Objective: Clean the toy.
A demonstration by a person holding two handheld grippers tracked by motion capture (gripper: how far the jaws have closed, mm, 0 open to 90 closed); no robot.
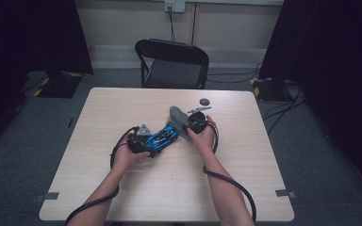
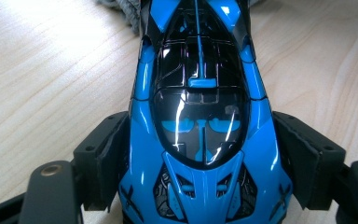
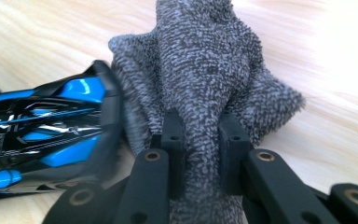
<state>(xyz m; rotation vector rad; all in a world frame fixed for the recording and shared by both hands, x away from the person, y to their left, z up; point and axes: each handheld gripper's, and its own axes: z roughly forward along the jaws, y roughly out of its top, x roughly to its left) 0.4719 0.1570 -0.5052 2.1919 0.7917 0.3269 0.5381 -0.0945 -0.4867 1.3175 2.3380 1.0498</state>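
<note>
My left fingers [image 2: 200, 158] clamp the blue toy car [image 2: 200, 116] across its nose, flat on the desk [image 1: 122, 108]; its long axis runs away from them. At the car's far tail, touching it, my right fingers [image 3: 200, 140] pinch the grey cloth [image 3: 205, 60].

Car nose: shiny blue-and-black toy car [image 2: 200, 121] cut off by bottom edge, left gripper view.
Cloth underside: fuzzy grey cloth [image 3: 205, 79] hidden behind pinching pads.
Small dark round object [image 1: 204, 101]: too small to tell.
</note>
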